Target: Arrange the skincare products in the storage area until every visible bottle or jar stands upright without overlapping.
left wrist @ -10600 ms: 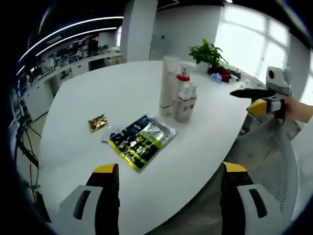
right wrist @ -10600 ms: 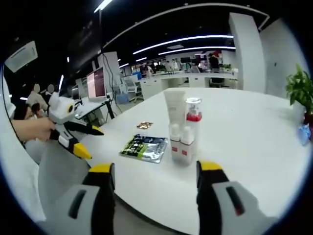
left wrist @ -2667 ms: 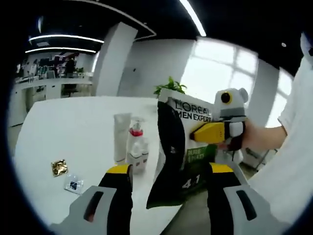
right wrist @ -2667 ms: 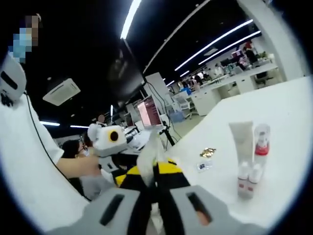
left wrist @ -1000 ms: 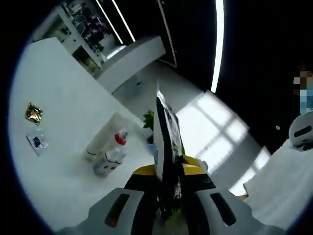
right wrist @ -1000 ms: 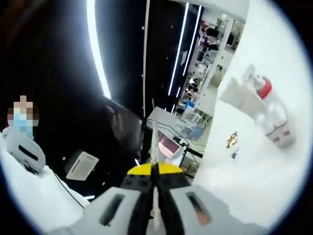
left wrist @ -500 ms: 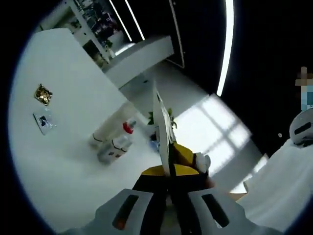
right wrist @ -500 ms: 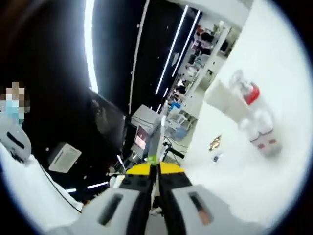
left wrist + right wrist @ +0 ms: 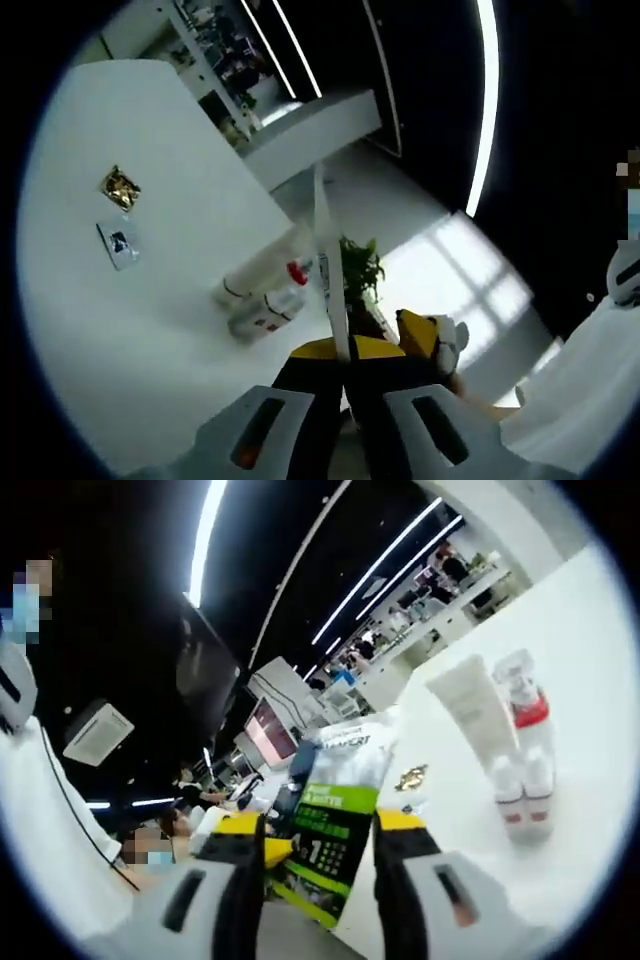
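My left gripper (image 9: 338, 352) is shut on a flat green, black and silver pouch (image 9: 328, 260), which stands edge-on above its jaws in the left gripper view. In the right gripper view the pouch (image 9: 335, 825) faces me, and my right gripper (image 9: 320, 832) is open with one jaw on each side of it. On the white table (image 9: 150, 330) stand a white tube (image 9: 470, 712), a pump bottle with a red collar (image 9: 524, 702) and two small white bottles (image 9: 522, 792), close together and upright. The same cluster (image 9: 265, 300) lies beyond the pouch. My right gripper (image 9: 432, 335) appears just right of the pouch.
A gold sachet (image 9: 120, 186) and a small clear sachet (image 9: 118, 244) lie on the table's far side. The gold sachet (image 9: 411, 777) is left of the bottles. A green plant (image 9: 360, 266) stands behind the bottles. An office with desks and screens lies beyond.
My right gripper has opened and let go of the pouch, drawing back so the pouch's face shows. My left gripper keeps its hold on the pouch.
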`<action>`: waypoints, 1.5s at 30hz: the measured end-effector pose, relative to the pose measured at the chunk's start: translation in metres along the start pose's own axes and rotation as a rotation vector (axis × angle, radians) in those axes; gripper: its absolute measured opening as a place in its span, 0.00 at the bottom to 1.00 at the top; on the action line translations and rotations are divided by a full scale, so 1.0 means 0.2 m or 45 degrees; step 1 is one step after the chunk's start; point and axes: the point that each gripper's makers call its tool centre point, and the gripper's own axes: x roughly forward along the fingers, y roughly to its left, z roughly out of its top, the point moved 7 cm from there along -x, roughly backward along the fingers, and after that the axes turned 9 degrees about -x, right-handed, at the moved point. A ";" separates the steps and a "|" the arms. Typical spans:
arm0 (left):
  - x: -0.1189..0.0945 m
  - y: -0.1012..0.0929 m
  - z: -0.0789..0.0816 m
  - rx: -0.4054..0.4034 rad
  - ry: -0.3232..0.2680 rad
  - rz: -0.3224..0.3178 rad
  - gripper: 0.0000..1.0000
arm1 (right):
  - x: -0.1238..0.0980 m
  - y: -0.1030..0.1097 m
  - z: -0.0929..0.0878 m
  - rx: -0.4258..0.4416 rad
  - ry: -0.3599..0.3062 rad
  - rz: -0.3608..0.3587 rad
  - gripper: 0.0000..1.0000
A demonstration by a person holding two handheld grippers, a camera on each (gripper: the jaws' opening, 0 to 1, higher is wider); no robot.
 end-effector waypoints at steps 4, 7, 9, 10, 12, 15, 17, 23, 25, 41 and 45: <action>0.02 0.05 0.02 -0.007 0.003 0.031 0.00 | -0.01 -0.05 -0.01 -0.021 0.030 -0.056 0.53; 0.04 0.09 0.03 -0.017 0.002 0.054 0.00 | -0.02 -0.08 -0.02 -0.043 0.049 -0.096 0.58; 0.06 0.13 0.04 -0.025 0.004 0.073 0.00 | -0.03 -0.10 -0.02 -0.052 0.056 -0.120 0.61; 0.07 0.14 0.04 -0.026 0.004 0.081 0.00 | -0.04 -0.11 -0.03 -0.063 0.060 -0.131 0.63; 0.08 0.17 0.05 -0.031 0.002 0.098 0.00 | -0.05 -0.12 -0.03 -0.079 0.074 -0.152 0.66; 0.09 0.21 0.06 -0.051 -0.015 0.124 0.00 | -0.06 -0.14 -0.04 -0.101 0.098 -0.178 0.69; 0.10 0.23 0.07 -0.064 -0.020 0.134 0.00 | -0.07 -0.16 -0.05 -0.116 0.113 -0.196 0.71; 0.12 0.31 0.07 -0.108 -0.026 0.177 0.00 | -0.09 -0.20 -0.06 -0.173 0.166 -0.253 0.77; 0.13 0.33 0.07 -0.112 -0.019 0.192 0.00 | -0.10 -0.21 -0.06 -0.180 0.176 -0.263 0.78; 0.19 0.49 0.02 -0.112 0.057 0.305 0.00 | -0.21 -0.27 -0.09 -0.242 0.253 -0.376 0.87; 0.20 0.51 0.02 -0.104 0.073 0.317 0.00 | -0.22 -0.28 -0.09 -0.237 0.253 -0.399 0.89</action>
